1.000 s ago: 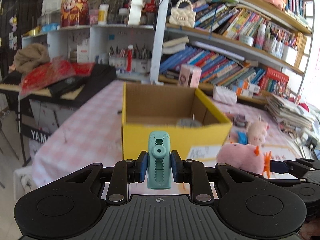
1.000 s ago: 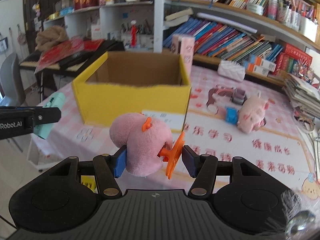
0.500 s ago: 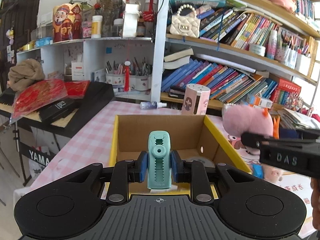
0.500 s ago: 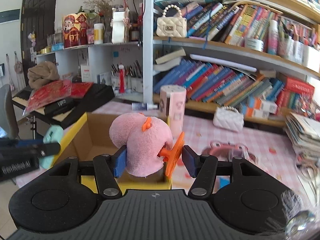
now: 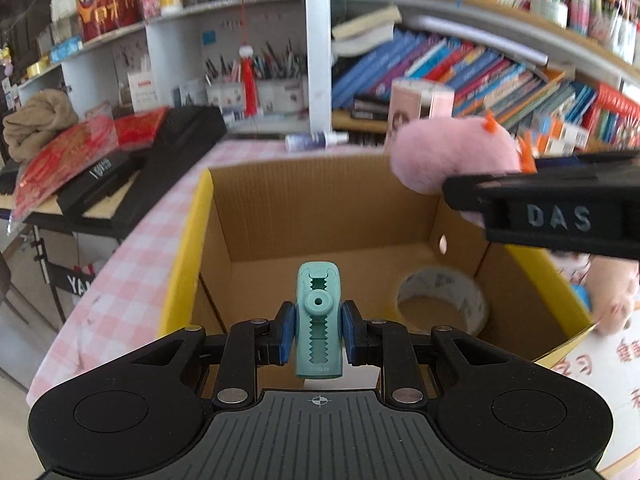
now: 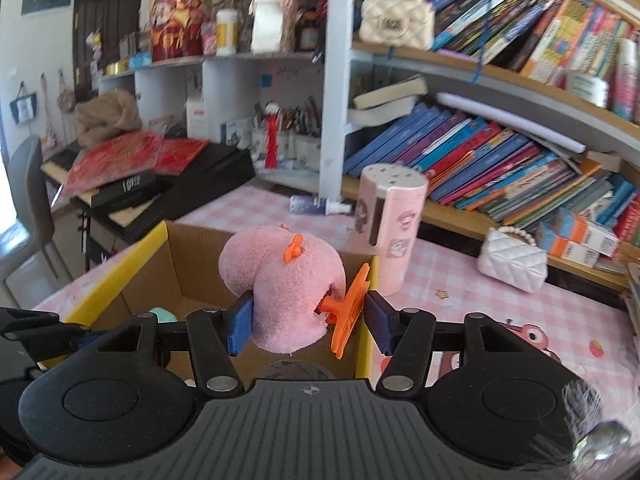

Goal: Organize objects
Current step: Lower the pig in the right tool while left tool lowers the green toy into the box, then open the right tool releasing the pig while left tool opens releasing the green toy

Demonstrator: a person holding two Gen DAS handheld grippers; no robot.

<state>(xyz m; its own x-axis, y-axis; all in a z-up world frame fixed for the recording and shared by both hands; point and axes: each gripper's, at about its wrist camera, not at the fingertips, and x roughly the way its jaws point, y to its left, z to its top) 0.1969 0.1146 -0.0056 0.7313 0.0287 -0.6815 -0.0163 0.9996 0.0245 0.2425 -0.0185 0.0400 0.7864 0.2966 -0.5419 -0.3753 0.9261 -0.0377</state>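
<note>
My left gripper (image 5: pixel 318 332) is shut on a teal toothed clip (image 5: pixel 318 322) and holds it above the open yellow cardboard box (image 5: pixel 184 248). My right gripper (image 6: pixel 306 322) is shut on a pink plush toy with orange parts (image 6: pixel 286 280) and holds it over the box's far right rim (image 6: pixel 365 336). In the left wrist view the plush (image 5: pixel 452 156) and the right gripper's finger (image 5: pixel 560 216) hang over the box's right side. A roll of tape (image 5: pixel 442 300) lies on the box floor.
The box stands on a pink checked table (image 6: pixel 480 300). A pink cylinder container (image 6: pixel 390 232), a small bottle (image 6: pixel 320 205) and a white quilted purse (image 6: pixel 514 258) stand behind it. Another pink plush (image 5: pixel 612 292) lies right of the box. A keyboard (image 5: pixel 132 176) is at left, bookshelves behind.
Both grippers have moved forward and tilted down over the box. The box interior and tape roll now fill the left wrist view. Both grips are unchanged.
</note>
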